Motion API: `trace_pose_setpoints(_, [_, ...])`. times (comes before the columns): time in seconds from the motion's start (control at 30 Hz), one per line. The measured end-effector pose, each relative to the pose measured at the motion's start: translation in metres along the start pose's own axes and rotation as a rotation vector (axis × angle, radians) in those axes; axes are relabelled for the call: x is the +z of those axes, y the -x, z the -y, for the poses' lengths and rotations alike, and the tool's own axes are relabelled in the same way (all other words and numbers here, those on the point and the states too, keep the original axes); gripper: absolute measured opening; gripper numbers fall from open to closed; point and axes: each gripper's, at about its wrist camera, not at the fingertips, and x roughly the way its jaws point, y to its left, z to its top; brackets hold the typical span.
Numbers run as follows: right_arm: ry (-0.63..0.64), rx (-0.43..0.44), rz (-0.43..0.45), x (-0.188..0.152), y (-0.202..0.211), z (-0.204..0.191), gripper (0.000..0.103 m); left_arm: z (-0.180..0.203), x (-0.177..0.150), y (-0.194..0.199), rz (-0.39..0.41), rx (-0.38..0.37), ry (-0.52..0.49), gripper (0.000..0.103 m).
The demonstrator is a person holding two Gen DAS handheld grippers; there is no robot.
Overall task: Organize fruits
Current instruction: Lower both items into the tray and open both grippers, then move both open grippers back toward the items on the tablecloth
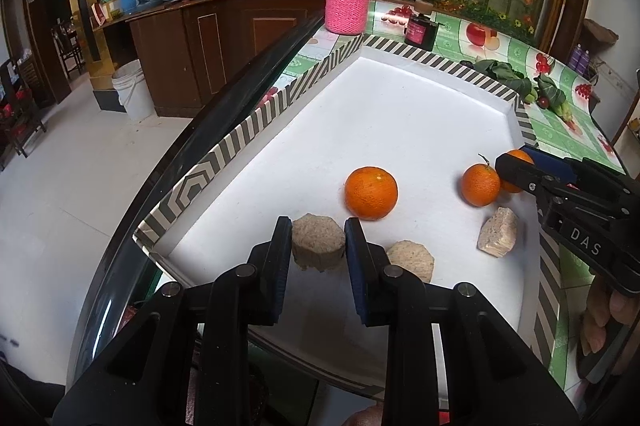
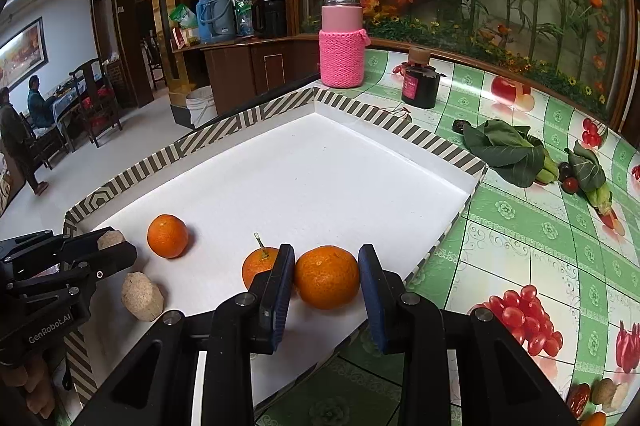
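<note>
A white tray (image 1: pixel 400 114) with a striped rim holds three oranges and three beige cakes. My left gripper (image 1: pixel 318 238) is open around a beige hexagonal cake (image 1: pixel 318 240) near the tray's front left corner. A second cake (image 1: pixel 412 260) lies just right of it, a third (image 1: pixel 498 232) farther right. A large orange (image 1: pixel 371 192) sits beyond. My right gripper (image 2: pixel 326 276) is open around an orange (image 2: pixel 326 276) at the tray's right edge. A stemmed orange (image 2: pixel 258 264) touches its left finger. Another orange (image 2: pixel 167 236) lies to the left.
A pink knit-sleeved bottle (image 2: pixel 342 42) and a dark jar (image 2: pixel 420 84) stand behind the tray (image 2: pixel 320 166). Leafy greens (image 2: pixel 508 152) and small fruits lie on the green tablecloth (image 2: pixel 520 246) to the right. The table edge drops to the floor on the left.
</note>
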Motion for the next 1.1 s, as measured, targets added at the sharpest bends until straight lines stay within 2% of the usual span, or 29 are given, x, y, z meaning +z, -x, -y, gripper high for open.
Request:
trace_pose_setpoints(0.2, [-0.006, 0.017, 0.0, 0.0, 0.0, 0.001, 0.033, -0.002, 0.0, 0.001, 0.003, 0.003, 0.006, 0.032])
trace_pose_setpoints(0.4, [-0.004, 0.012, 0.016, 0.0, 0.003, 0.001, 0.039, -0.004, -0.001, 0.005, 0.02, 0.005, 0.017, 0.05])
trace_pose_setpoints(0.57, [-0.004, 0.005, 0.048, -0.001, 0.009, 0.0, 0.04, -0.008, -0.001, 0.007, 0.034, -0.009, 0.038, 0.05])
trace_pose_setpoints(0.67, [-0.014, -0.011, 0.117, -0.002, 0.022, 0.001, 0.039, -0.009, -0.001, 0.011, 0.051, -0.023, 0.056, 0.05])
trace_pose_setpoints(0.8, [-0.05, -0.041, 0.14, 0.002, 0.038, 0.011, 0.039, 0.002, 0.001, 0.022, 0.111, -0.079, 0.03, 0.05])
trace_pose_setpoints(0.9, [-0.096, -0.07, 0.169, 0.003, 0.061, 0.03, 0.039, 0.021, 0.001, 0.037, 0.156, -0.16, -0.005, 0.05])
trace_pose_setpoints(1.1, [-0.139, -0.185, 0.189, -0.029, 0.113, 0.083, 0.039, 0.099, 0.002, 0.056, 0.167, -0.331, -0.184, 0.049])
